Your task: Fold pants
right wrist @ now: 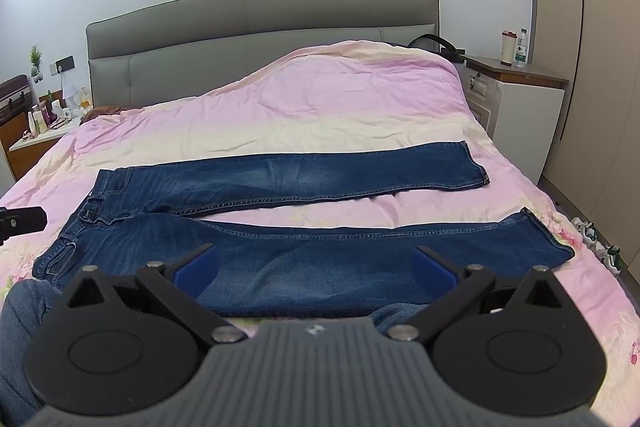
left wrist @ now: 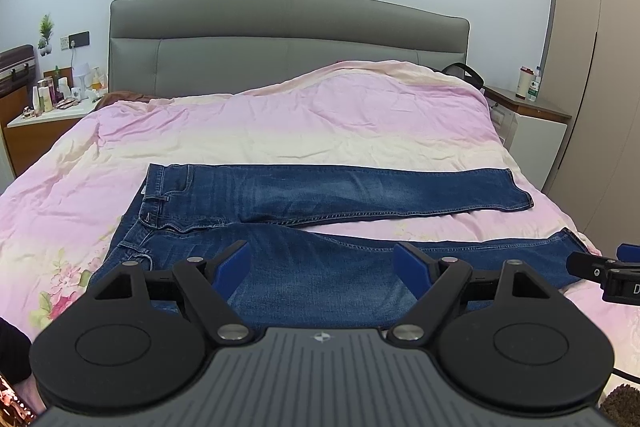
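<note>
While both claws hang above the near edge of the bed (left wrist: 280,131), 1 pair of blue denim pants (left wrist: 320,195) lies spread flat on the quilt, waistband toward the left edge and 2 legs running toward the right edge. The denim is mid-blue, faded paler along the thighs, with pale stitched seams and raw-looking hems. Its far leg lies straight; its near leg angles away from it toward the near right corner, leaving a narrow wedge of quilt (right wrist: 320,99) between the 2. The quilt is soft, wrinkled cotton-like cloth in bands of pink and cream, with a flower print near the left and right edges.

The left claw (left wrist: 322,261) is spread wide and holds nothing; its 2 blue pads (left wrist: 236,261) sit on black hinged arms, above the thigh of the near leg, closer to the waistband. The right claw (right wrist: 316,263) is likewise spread wide and empty, above the middle of the near leg. Whether either claw touches the fabric cannot be told.

Behind the bed stands 1 grey padded headboard (left wrist: 288,39) with a gently arched top. 2 nightstands flank it: the left nightstand (left wrist: 44,123) is crowded with small bottles, the right nightstand (right wrist: 520,87) carries 2 containers.
</note>
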Demonstrator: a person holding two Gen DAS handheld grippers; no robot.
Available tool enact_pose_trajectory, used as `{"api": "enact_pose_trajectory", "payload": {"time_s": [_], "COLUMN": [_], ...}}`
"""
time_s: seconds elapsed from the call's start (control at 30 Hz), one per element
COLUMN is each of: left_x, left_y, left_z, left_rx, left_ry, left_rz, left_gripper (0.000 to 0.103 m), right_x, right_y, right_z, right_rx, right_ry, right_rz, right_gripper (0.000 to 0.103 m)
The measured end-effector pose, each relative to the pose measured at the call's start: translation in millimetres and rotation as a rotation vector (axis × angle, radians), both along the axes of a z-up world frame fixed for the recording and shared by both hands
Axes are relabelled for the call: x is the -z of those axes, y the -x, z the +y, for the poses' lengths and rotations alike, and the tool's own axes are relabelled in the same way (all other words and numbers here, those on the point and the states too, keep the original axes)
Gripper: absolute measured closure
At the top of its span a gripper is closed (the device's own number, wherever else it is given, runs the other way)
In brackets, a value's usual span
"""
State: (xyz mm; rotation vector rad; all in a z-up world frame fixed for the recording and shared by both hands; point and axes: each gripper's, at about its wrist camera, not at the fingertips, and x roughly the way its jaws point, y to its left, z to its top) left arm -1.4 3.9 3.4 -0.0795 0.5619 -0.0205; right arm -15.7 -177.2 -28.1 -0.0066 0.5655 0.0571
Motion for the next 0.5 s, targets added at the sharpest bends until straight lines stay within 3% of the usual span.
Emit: {"api": "enact_pose_trajectory", "payload": {"time_s": [0.5], "left_x": [1.1], "left_y": [4.6], "left_z": [1.6], "left_rx": [-0.004], "left_ry": [-0.002], "left_rz": [-0.01], "left_gripper": [0.009], "right_x": [-2.0], "right_y": [4.2], "right_z": [0.0], "right_rx": [0.006], "right_ry": [0.003], "right_rz": [-0.007], "right_gripper": [0.005]}}
